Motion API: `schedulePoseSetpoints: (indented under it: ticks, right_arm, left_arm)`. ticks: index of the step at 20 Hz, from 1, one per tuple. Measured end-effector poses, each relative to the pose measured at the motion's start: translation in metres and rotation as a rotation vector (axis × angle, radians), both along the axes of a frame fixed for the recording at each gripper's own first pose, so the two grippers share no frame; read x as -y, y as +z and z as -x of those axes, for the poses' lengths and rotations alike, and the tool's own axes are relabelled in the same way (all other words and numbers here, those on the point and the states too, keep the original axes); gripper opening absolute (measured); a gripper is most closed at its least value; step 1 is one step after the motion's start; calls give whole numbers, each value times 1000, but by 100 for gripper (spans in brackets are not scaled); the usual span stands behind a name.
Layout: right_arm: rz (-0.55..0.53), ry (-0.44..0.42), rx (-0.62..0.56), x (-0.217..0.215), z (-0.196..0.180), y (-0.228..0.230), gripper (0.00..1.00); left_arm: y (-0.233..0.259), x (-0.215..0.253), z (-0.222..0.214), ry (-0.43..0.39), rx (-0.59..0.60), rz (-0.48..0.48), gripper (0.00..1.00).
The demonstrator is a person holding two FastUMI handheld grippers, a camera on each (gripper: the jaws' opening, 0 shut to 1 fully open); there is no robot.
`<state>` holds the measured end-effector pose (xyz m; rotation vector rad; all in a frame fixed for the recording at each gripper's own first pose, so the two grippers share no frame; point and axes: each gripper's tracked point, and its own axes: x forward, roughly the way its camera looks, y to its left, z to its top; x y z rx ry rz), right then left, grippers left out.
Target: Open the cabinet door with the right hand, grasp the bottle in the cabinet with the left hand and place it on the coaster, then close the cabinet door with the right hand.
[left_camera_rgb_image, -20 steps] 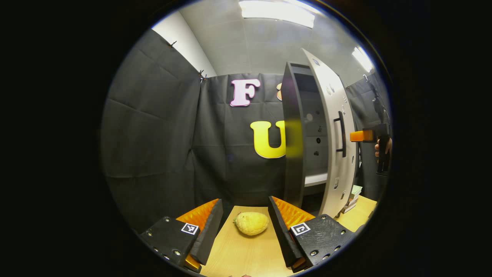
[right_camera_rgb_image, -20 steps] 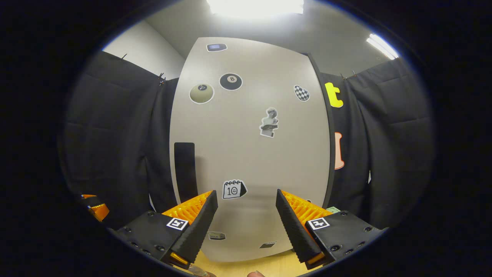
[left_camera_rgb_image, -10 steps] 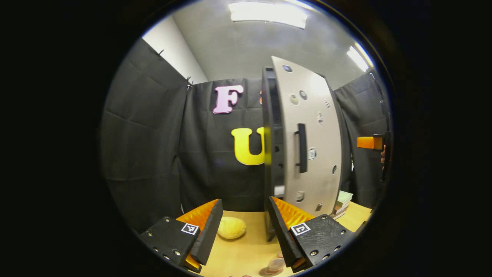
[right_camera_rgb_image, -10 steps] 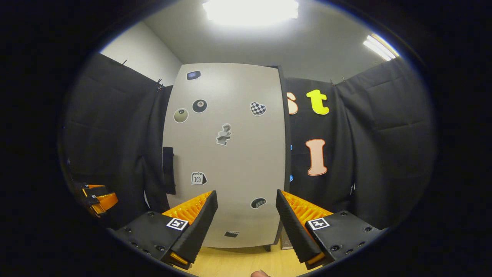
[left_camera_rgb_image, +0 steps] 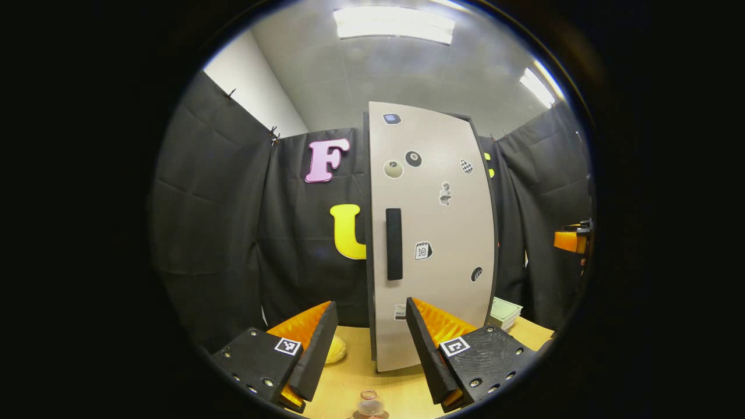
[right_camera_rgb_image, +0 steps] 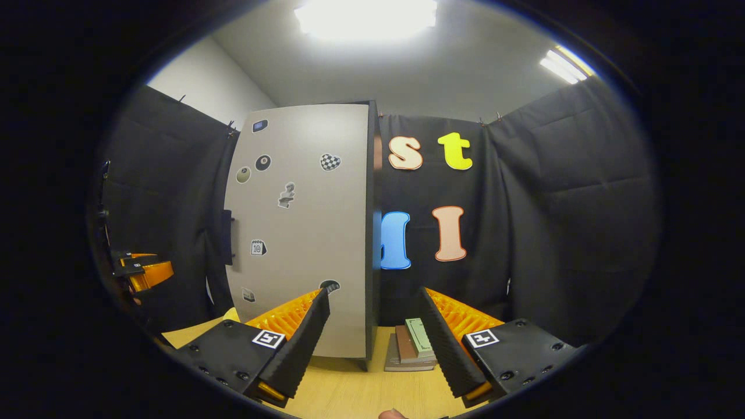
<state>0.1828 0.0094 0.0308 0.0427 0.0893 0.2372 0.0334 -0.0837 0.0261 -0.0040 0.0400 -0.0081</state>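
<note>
both tools stand spread and empty: the left tool (left_camera_rgb_image: 371, 343) low over the near edge of the pale wooden counter (left_camera_rgb_image: 401, 389), the right tool (right_camera_rgb_image: 372, 337) drawn back. the tall grey sticker-dotted cabinet door (left_camera_rgb_image: 433, 233) has swung from ajar to flush, so the cabinet's inside is hidden. the small clear glass bottle (left_camera_rgb_image: 369, 403) sits at the near edge, seemingly on a coaster; the task looks finished.

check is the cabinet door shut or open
Shut: the cabinet door lies flat against the cabinet front, hiding the inside; its handle is free.
</note>
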Motion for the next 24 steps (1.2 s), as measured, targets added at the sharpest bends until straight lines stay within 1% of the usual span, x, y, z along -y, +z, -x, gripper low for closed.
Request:
schedulePoseSetpoints:
  ticks: [3, 4, 7, 8, 11, 12, 13, 14, 15, 16, 24]
  right_arm:
    - [1, -7, -8, 24, 5, -8, 96]
    - [-1, -4, -13, 26, 9, -11, 96]
    - [11, -8, -7, 26, 16, -16, 96]
    - [13, -14, -5, 26, 19, -17, 96]
    - [11, -8, 13, 15, 23, -14, 96]
    - [9, -12, 15, 14, 24, -14, 93]
    - [4, -10, 17, 9, 25, -12, 97]
    - [3, -6, 19, 4, 26, -12, 96]
    - [8, -5, 21, 0, 26, -11, 96]
    - [14, -5, 23, 0, 27, -11, 97]
    - [17, -1, 26, -10, 31, -4, 97]
  left_arm:
    - [6, 6, 6, 14, 0, -22, 68]
    - [6, 6, 8, 12, -2, -25, 67]
    - [8, 5, 10, 3, -5, -44, 67]
    - [7, 2, 13, 3, -9, -49, 69]
    - [8, -7, 18, -1, -5, -48, 66]
    - [7, -9, 18, -6, -7, -47, 68]
    - [7, -11, 18, -7, -6, -48, 68]
    - [6, -13, 16, -8, -8, -50, 68]
    - [6, -14, 16, -9, -7, -49, 66]
    - [5, -15, 16, -11, -5, -47, 69]
    - [-2, -21, 15, -17, -9, -31, 69]
